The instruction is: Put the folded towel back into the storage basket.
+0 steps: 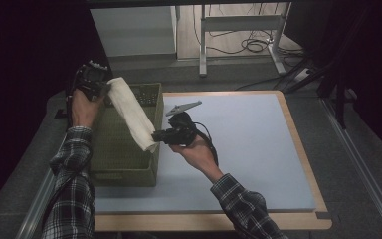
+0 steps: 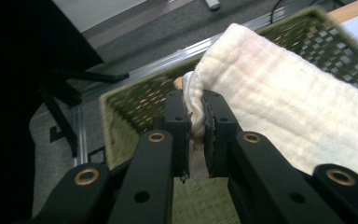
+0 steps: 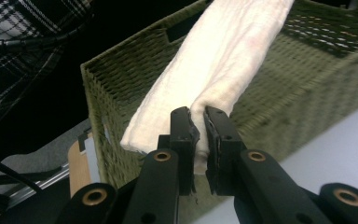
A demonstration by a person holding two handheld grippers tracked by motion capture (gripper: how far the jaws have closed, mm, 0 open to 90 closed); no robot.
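I hold a folded cream cloth (image 1: 132,113) stretched between my two grippers, right over the green woven basket (image 1: 122,167) at the left of the table (image 1: 248,149). My left gripper (image 1: 104,89) has its jaws pinched narrow on the far end of the cloth, the fabric bunched between the pads (image 2: 212,130); my right gripper (image 1: 155,135) is clamped the same way on the near end, a fold of cloth squeezed between its pads (image 3: 214,140). The cloth hangs in the air as a long, tidy strip, slanting from the basket's far left rim to its near right edge, not yet resting inside. So, as I judge it, the folding and lifting look finished, and what is left is to lower the strip into the basket and let go with both grippers.
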